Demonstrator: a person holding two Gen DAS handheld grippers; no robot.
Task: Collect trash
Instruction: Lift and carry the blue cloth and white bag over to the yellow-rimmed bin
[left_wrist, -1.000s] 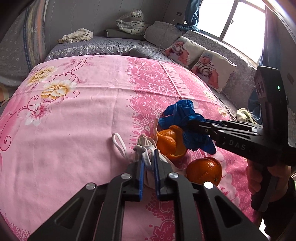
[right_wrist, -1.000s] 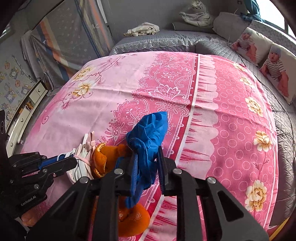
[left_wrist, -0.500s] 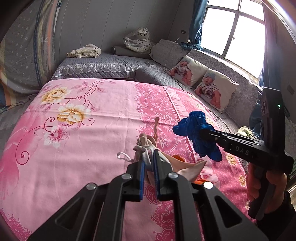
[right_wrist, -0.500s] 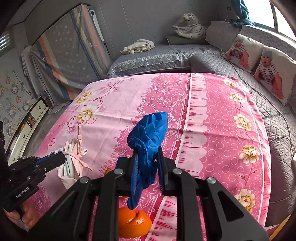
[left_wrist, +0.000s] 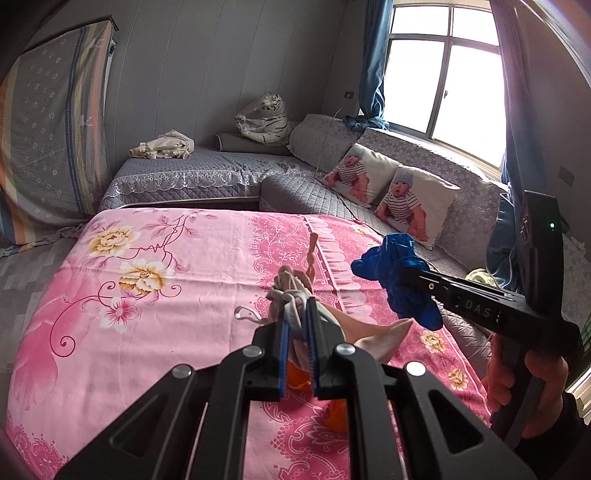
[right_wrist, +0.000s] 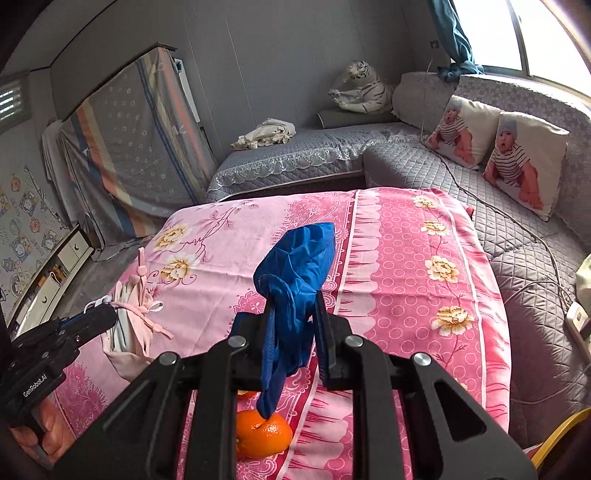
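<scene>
Blue crumpled plastic (right_wrist: 295, 280) is pinched in the right gripper (right_wrist: 293, 332), marked "DAS", above the pink bedspread (right_wrist: 406, 266). At nine o'clock, the left gripper (left_wrist: 295, 332), lettered "GenRobot.AI", pinches a pale pink drawstring pouch (right_wrist: 129, 332); an orange (right_wrist: 262, 435) lies below.

I have raised both hand-held grippers off the pink bedspread (right_wrist: 406, 258). The left hand-held gripper (left_wrist: 295, 332) lifted the pale pink pouch (right_wrist: 129, 332) clear of the orange peel (right_wrist: 262, 434), and the right hand-held gripper (right_wrist: 295, 325) carried the blue crumpled bag (right_wrist: 295, 273) up, leaving the peel below.
</scene>
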